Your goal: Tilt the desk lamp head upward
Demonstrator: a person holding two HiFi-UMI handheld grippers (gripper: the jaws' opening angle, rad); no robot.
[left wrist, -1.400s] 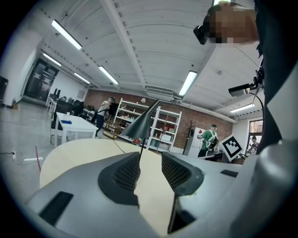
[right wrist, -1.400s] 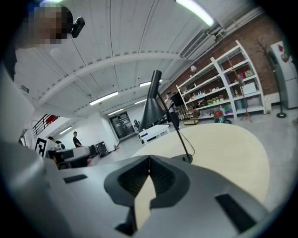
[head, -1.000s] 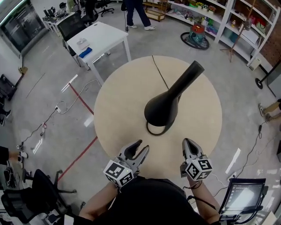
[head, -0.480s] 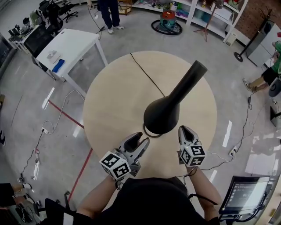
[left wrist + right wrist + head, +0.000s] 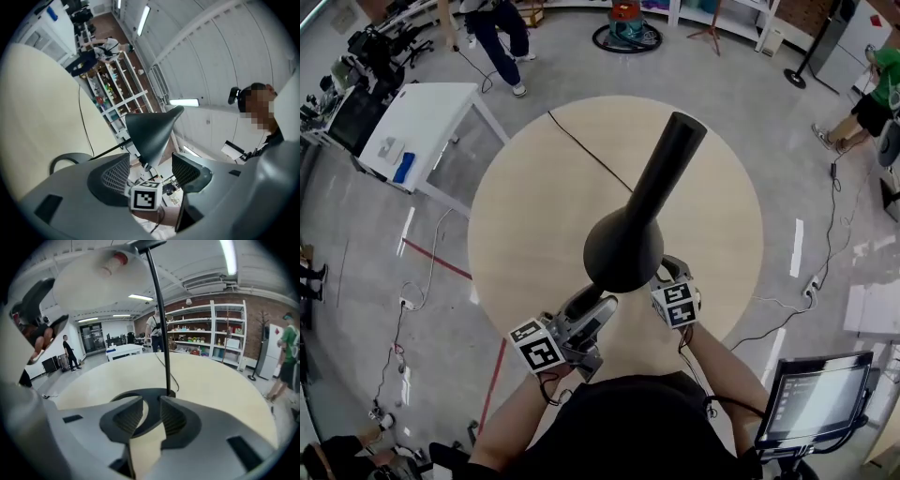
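Desk lamp [image 5: 661, 178] stands on the round table [image 5: 525, 197], on the person's side of the table's centre; its black cone-shaped lamp head [image 5: 623, 248] overhangs the ring base [image 5: 153, 393], wide mouth facing down at the table, narrow end pointing toward the table's far side; thin stem [image 5: 160, 319] rises from the ring's rim; black cord [image 5: 586, 150] runs toward the table's far-left edge. Left gripper [image 5: 595, 307] held level over the table's near edge; jaws have just been opening and stand released, wide apart, nothing pinched, the lamp head in line beyond them. Right gripper [image 5: 151, 401] angled down at the table by the ring base; jaws a narrow gap apart, grasping nothing; ring visible through the gap.
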